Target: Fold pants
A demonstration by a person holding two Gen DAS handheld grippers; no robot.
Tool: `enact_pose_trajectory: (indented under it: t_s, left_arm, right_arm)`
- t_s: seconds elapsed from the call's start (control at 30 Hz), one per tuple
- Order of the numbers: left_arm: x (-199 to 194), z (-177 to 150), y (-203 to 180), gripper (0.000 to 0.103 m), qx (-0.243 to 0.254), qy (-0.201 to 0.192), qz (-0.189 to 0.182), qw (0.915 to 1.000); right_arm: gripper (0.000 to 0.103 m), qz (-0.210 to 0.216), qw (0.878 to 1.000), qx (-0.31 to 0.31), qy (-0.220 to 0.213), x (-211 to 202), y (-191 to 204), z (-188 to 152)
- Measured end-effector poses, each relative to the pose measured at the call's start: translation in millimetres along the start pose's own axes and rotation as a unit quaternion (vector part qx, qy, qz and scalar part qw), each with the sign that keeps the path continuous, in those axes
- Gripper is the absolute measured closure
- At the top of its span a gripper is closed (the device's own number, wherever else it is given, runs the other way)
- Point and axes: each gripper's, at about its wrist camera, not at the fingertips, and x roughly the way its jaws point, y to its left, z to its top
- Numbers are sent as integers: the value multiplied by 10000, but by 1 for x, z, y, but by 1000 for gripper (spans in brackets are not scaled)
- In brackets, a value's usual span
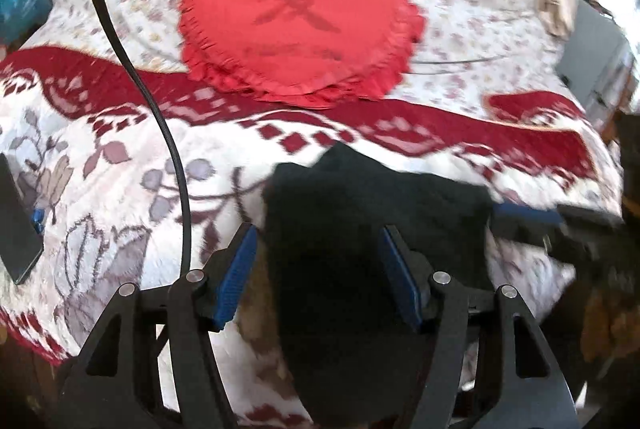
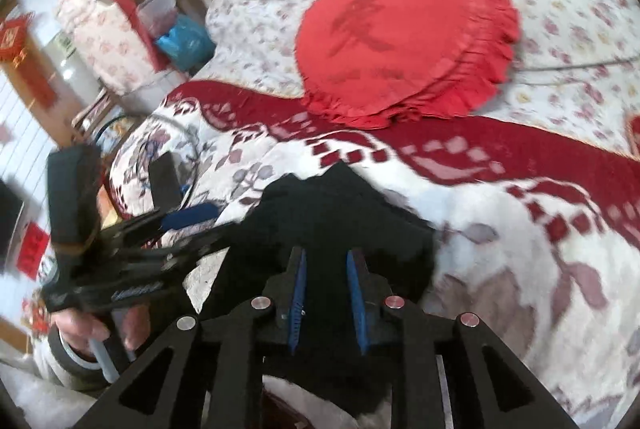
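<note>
- Pants (image 1: 360, 229) – black, bunched on the red-and-white blanket (image 1: 120, 189) at the near edge of the bed, well short of the round red cushion (image 1: 300, 17).
- My left gripper (image 1: 316, 245) has its jaws wide apart; the dark cloth lies between and under the blue pads (image 1: 240, 269), but I see no pad pressing on it.
- My right gripper (image 2: 326, 269) has its jaws drawn close, w/ black fabric filling the narrow gap – clamped on the pants as far as I can read it thru the blur.
- From the right wrist view, the left gripper (image 2: 192, 219) sits at the left edge of the pants, a hand (image 2: 88, 329) on its handle.
- Black cable (image 1: 132, 77) trails across the blanket on the left.
</note>
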Motion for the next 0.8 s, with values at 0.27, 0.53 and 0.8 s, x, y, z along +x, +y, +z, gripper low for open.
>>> enact_pose_trajectory:
  t_s: [0.27,0.53,0.8]
  left_arm:
    - [57,11,3,39,-282,421,189,9985]
    - [51,10,-3,39,-244,339,310,9986]
    - [18,-4,-10,40,-114,129,399,9991]
  right_arm:
    - [88,-311,9991,242,184,49,-29,0]
    - [83,-238,9994,111,236,30,-16,2]
    - [77,-246,9988,-320,268,4,15,-21]
